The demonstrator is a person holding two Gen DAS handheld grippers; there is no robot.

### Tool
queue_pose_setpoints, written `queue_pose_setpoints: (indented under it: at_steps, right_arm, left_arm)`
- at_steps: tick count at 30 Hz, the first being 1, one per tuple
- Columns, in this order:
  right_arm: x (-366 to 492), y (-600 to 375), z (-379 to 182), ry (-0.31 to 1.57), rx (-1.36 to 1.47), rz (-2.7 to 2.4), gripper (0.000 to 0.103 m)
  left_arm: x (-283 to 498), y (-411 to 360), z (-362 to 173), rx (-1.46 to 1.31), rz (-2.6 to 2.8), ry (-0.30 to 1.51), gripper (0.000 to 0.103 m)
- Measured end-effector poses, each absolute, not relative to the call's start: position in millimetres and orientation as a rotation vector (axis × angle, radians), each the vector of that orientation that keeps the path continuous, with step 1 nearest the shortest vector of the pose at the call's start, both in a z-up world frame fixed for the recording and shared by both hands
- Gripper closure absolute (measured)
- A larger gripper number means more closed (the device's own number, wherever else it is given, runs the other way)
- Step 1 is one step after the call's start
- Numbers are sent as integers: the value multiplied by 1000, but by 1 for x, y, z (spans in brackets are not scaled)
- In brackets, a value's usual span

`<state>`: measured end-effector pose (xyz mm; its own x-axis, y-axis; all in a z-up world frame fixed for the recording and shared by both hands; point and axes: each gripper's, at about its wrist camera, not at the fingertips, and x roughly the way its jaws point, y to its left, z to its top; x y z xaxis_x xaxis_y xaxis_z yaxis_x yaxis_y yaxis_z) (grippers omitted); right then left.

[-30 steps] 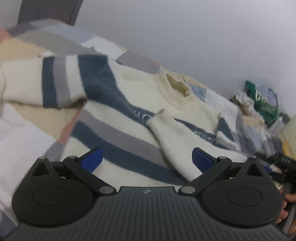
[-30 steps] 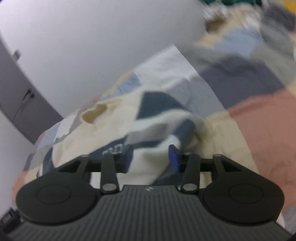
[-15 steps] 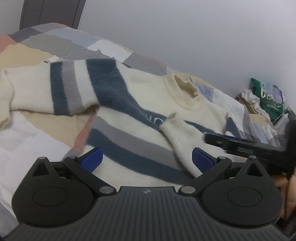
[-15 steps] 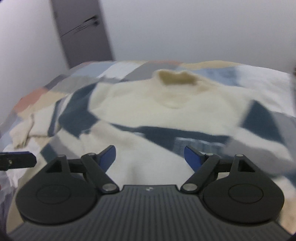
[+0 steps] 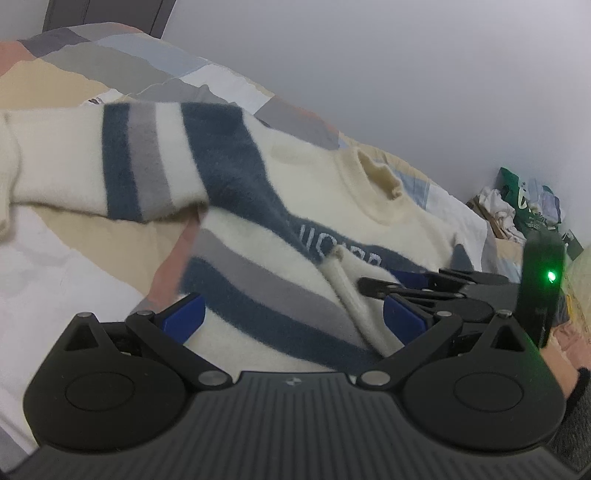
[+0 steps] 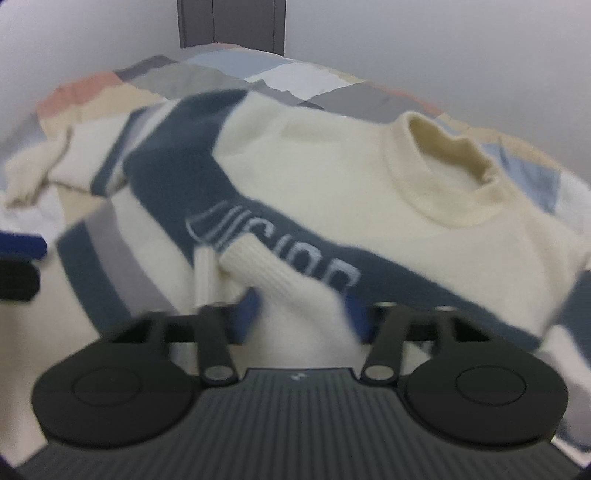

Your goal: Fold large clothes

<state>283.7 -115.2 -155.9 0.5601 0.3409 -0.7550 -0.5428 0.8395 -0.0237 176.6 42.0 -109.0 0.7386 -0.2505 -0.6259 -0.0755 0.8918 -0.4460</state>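
A cream sweater (image 5: 332, 206) with navy and grey stripes lies face up on a patchwork bed (image 5: 74, 85). One sleeve (image 5: 92, 173) stretches out to the left. The other sleeve (image 6: 280, 277) is folded across the chest, cuff near the lettering. My left gripper (image 5: 293, 319) is open and empty above the sweater's lower body. My right gripper (image 6: 301, 317) has its jaws partly closed around the folded sleeve (image 5: 351, 295); the view is blurred. It also shows in the left wrist view (image 5: 443, 291), at the right.
A grey wall (image 5: 369, 55) runs behind the bed, with a dark door (image 6: 232, 22) at its far end. A heap of clothes and bags (image 5: 517, 206) lies past the bed's right side. My left gripper's blue fingertip (image 6: 22, 243) shows at the left edge of the right wrist view.
My right gripper swung over the sweater, opened, then came down and narrowed around the folded sleeve. My left gripper stayed open and moved slightly closer.
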Motion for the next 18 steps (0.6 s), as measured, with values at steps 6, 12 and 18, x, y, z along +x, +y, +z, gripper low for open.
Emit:
queue_pose_setpoints:
  at_steps: [6,12,18]
  right_arm:
    - [247,-133,-120,746,-219,520,93]
    - [176,-160,-70,656,-153,585,93]
    - [102,-186,-60,721,-136,591,93]
  left_arm:
    - [166,47,-96,-468,-90,673,0]
    - [154,46,-89,-502,-80,660,0]
    - [140,33,-86,-473,-77,667,0]
